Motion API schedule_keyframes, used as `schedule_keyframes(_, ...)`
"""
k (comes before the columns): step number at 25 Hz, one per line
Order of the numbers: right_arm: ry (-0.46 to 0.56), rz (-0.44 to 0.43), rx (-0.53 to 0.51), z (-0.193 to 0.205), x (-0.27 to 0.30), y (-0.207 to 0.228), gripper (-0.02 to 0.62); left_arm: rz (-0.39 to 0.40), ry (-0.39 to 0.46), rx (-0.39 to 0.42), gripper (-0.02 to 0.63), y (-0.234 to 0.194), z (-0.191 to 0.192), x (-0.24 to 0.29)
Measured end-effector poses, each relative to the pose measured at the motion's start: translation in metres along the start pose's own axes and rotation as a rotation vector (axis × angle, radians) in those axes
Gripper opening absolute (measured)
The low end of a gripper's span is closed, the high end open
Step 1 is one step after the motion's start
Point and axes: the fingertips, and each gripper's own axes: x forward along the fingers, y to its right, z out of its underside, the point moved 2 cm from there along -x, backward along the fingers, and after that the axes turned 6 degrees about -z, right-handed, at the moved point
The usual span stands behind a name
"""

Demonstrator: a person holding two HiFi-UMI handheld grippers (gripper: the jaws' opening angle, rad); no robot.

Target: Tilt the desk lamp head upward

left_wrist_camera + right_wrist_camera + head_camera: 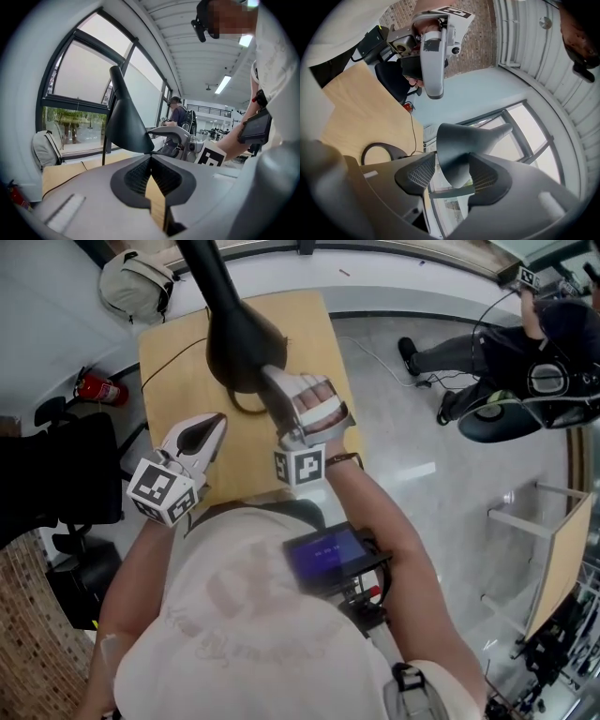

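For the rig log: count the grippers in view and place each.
2. The left gripper hangs over the desk; the right gripper has the lamp head between its jaws.

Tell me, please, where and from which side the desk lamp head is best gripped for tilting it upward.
Probably the flared rim of the lamp head, approached from its open end, opposite the neck. The cone narrows toward the neck, so the wide end gives most leverage, and its thin wall fits between jaws. The right gripper straddles that rim now.
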Motion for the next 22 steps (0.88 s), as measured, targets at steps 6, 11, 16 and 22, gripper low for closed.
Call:
schedule_keyframes(6, -0.002, 0.013, 0.003, 0.0, -0.004, 0.001, 0.187, -0.012, -0.001, -0.006, 0.0, -0.002, 0.002, -0.005)
schedule_keyframes(11, -0.014, 0.005, 0.002, 0.001, -0.008, 0.003, 0.187, -0.006, 0.005, -0.007, 0.0, -0.002, 0.003, -0.007)
schedule_keyframes(16, -0.02, 0.002, 0.013, -0.001, -0.021, 0.008, 0.173, 0.007, 0.009, -0.005, 0.0, 0.001, 0.005, -0.01)
schedule_keyframes(22, -0.033, -0.017, -0.002, -0.003, -0.035, 0.013, 0.163, 0.009, 0.034, -0.011, 0.0, -0.002, 0.009, -0.02)
